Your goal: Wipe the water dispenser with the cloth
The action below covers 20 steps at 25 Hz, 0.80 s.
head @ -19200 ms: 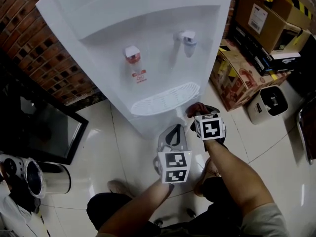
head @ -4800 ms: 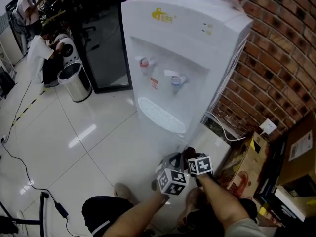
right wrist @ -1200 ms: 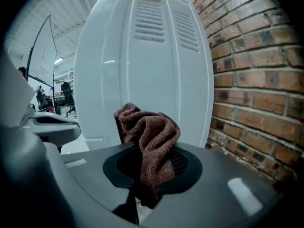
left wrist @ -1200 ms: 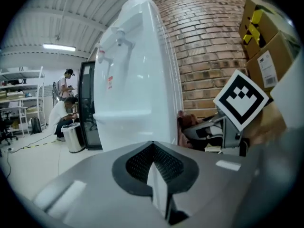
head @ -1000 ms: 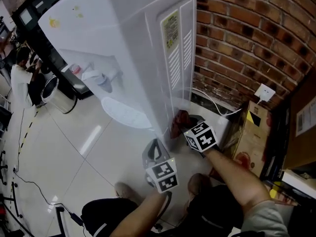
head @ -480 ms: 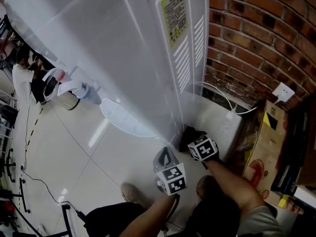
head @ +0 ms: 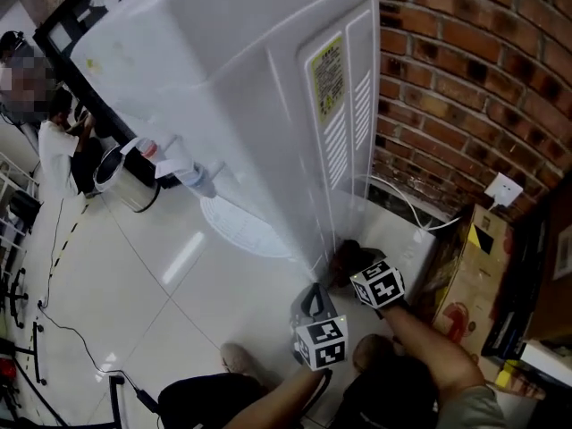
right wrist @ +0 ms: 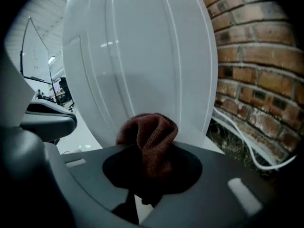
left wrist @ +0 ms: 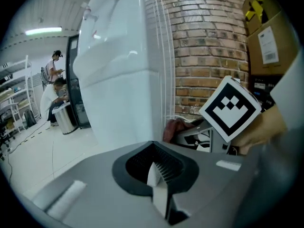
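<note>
Right gripper (head: 347,259) clamped the brown knitted cloth (right wrist: 151,137) low by the tall white plastic water dispenser's (head: 241,105) side panel; wiping looked underway. Left gripper (head: 313,298) sat closed, empty. Next stroke likely needed firm cloth contact.

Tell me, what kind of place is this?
Probably a workplace, maybe an office or workshop corner used for storage. A white water dispenser stands by a bare brick wall, cardboard boxes are piled beside it, and people are near a metal bin further back.
</note>
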Each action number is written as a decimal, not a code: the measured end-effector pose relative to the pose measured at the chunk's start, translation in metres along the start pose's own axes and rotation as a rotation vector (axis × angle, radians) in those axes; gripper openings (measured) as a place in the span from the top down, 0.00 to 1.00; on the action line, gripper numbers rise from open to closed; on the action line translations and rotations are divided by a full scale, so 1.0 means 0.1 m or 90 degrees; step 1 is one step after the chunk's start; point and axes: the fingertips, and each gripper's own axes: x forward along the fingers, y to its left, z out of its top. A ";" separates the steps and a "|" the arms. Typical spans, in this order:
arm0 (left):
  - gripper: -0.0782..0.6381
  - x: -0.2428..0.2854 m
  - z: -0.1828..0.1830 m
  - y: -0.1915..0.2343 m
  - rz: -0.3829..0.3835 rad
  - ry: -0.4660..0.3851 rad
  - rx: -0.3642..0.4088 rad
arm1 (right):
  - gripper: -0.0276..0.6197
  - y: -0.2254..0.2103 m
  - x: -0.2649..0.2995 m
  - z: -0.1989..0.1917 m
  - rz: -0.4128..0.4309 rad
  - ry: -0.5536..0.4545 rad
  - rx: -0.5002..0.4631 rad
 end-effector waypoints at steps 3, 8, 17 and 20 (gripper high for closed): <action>0.89 -0.30 0.45 -0.07 -0.013 -0.043 -0.010 | 0.81 0.11 -0.55 0.55 0.009 -0.082 -0.046; 0.89 -1.05 1.56 -0.25 -0.065 -0.161 -0.008 | 0.81 0.28 -1.66 1.65 0.000 -0.246 -0.069; 0.89 -2.14 3.60 -0.39 -0.101 -0.362 0.017 | 0.81 0.25 -3.50 3.74 -0.093 -0.500 -0.146; 0.89 -2.29 4.10 -0.32 -0.091 -0.386 0.004 | 0.81 0.14 -3.83 4.28 -0.116 -0.534 -0.158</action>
